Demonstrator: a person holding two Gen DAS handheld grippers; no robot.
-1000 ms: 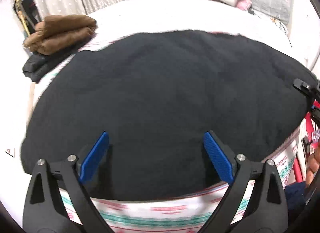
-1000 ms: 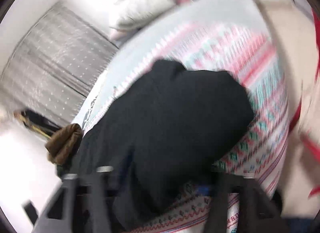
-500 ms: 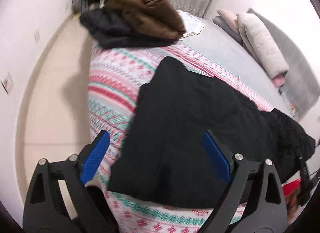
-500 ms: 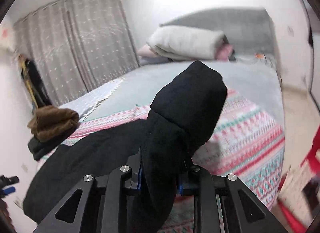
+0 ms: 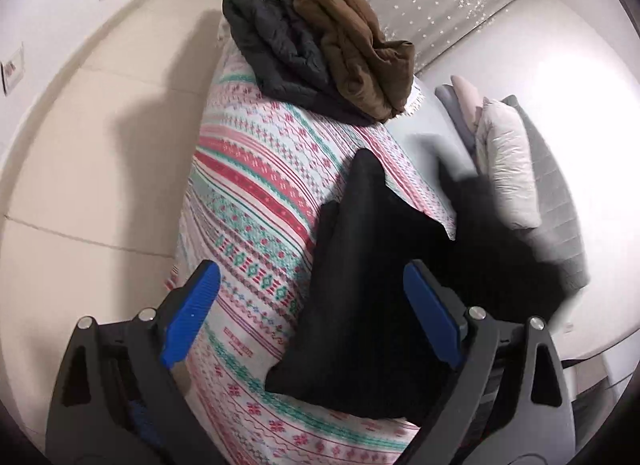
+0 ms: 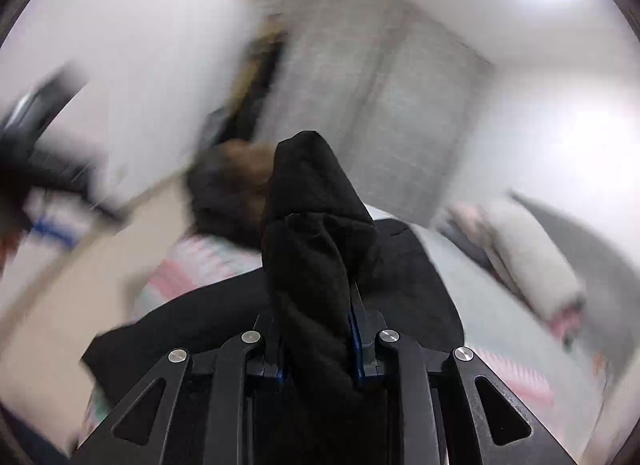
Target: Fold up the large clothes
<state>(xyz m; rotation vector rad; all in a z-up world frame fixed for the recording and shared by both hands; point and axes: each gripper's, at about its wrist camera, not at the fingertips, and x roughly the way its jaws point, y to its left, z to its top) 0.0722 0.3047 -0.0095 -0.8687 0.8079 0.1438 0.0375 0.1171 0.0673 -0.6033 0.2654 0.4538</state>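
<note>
In the left wrist view, we hold our left gripper [image 5: 312,305] with its blue pads [image 5: 191,311] spread wide and nothing between them. The black garment [image 5: 360,285] lies on the patterned bedspread [image 5: 256,201], running from about 5 o'clock up toward 1 o'clock, where its far part blurs into a dark smear. The right pad sits over the garment's near edge; we cannot tell whether it touches. At 12 o'clock a brown garment [image 5: 356,49] rests on a dark padded jacket [image 5: 276,49] at the bed's far corner. A pale pillow [image 5: 508,161] sits at 2 o'clock, beside the grey headboard [image 5: 560,201].

In the right wrist view, heavily blurred, our right gripper [image 6: 316,341] is clamped on a bunched fold of the black garment [image 6: 312,233], which rises from between the jaws toward 12 o'clock. The rest of the garment spreads across the bed at 6 to 8 o'clock. Grey curtains [image 6: 372,77] hang at 12 o'clock, and the pillow [image 6: 532,261] lies at 3 o'clock.
</note>
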